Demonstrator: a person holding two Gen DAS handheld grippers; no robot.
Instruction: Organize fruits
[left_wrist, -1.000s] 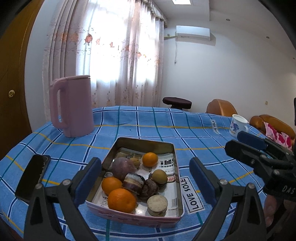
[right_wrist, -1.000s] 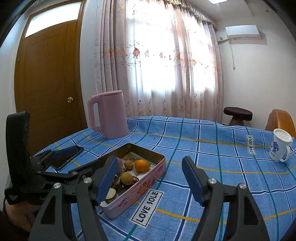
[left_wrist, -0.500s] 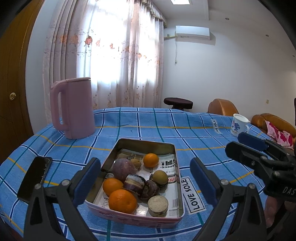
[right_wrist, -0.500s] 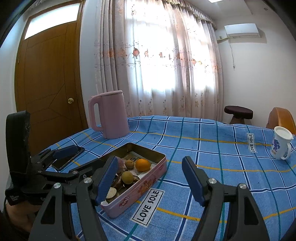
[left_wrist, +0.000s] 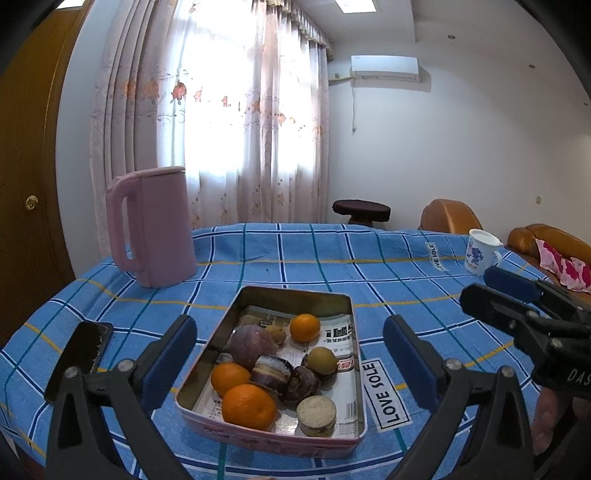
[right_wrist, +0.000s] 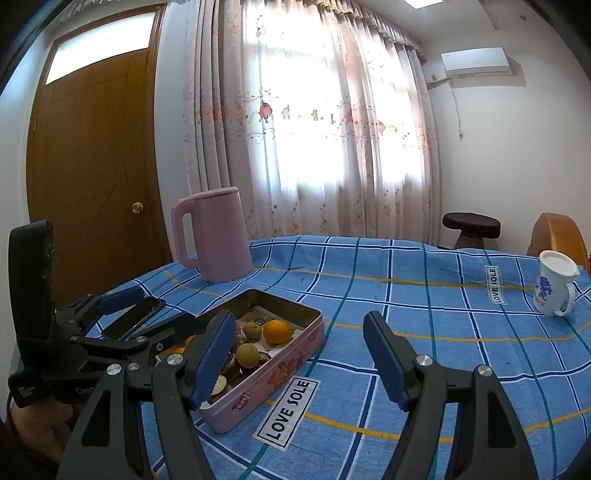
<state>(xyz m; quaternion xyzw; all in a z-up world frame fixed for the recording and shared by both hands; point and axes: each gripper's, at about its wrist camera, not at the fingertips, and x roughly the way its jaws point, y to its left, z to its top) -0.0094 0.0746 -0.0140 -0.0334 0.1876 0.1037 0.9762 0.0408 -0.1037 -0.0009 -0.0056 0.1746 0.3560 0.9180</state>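
Left wrist view, left to right. A phone (left_wrist: 79, 360) lies flat at the table's left edge. Behind it a pink kettle (left_wrist: 151, 225) stands upright on the blue checked cloth (left_wrist: 332, 254). My left gripper (left_wrist: 288, 358) hangs above the near end of the tin (left_wrist: 291, 295), its blue fingers (left_wrist: 166, 360) spread wide, one to each side of the tin, touching nothing. The tin rests on the cloth and is lined with printed paper. Inside it: a purple fruit (left_wrist: 251, 343) at the left; two oranges (left_wrist: 229, 378) in the near left corner, the nearer one (left_wrist: 249, 406) larger; a third, small orange (left_wrist: 304, 326) toward the far end; a brownish round fruit (left_wrist: 321, 360) at the right; two dark round pieces (left_wrist: 271, 369) in the middle; a pale disc-shaped piece (left_wrist: 316, 415) near the front wall. A "LOVE SOLE" label (left_wrist: 384, 397) sits just beside the tin's right wall. A mug (left_wrist: 480, 256) stands far right, with my right gripper (left_wrist: 517, 295) reaching in below it.

Right wrist view, left to right. My left gripper (right_wrist: 122, 306) enters from the left, over the phone (right_wrist: 135, 317). The kettle (right_wrist: 212, 240) stands behind. My right gripper (right_wrist: 299, 354) is held wide apart and empty; its left finger (right_wrist: 214, 358) overlaps the tin (right_wrist: 280, 365) in this view, its right finger is over bare cloth. Contact with the tin cannot be judged. The mug (right_wrist: 556, 288) stands at the far right.
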